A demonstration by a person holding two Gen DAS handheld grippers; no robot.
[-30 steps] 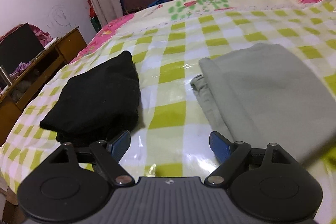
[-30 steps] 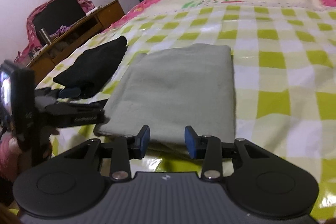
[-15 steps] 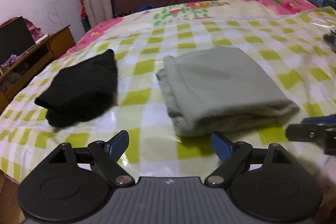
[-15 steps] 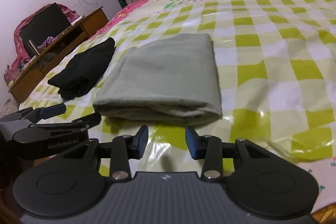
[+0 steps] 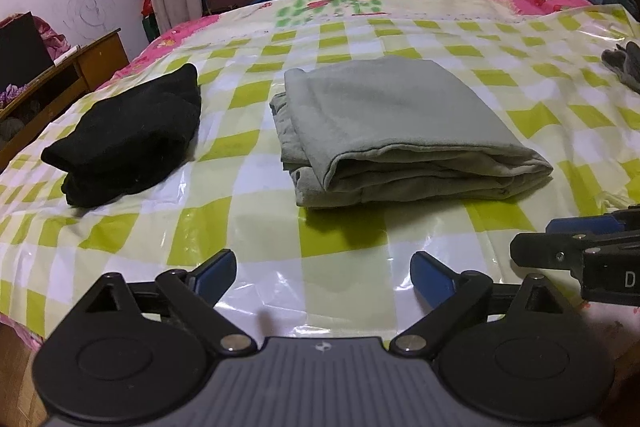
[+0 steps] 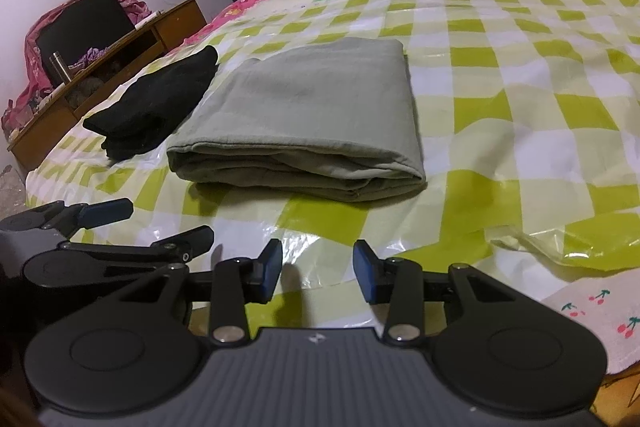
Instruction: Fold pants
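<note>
Nearest, the left gripper (image 5: 323,274), its jaws just spread wide and empty, and the right gripper (image 6: 319,270), jaws narrower and empty, hover clear of the folded grey pants (image 5: 394,123) on the bed (image 5: 264,203), apparently finished, beside black pants (image 5: 132,143).
</note>
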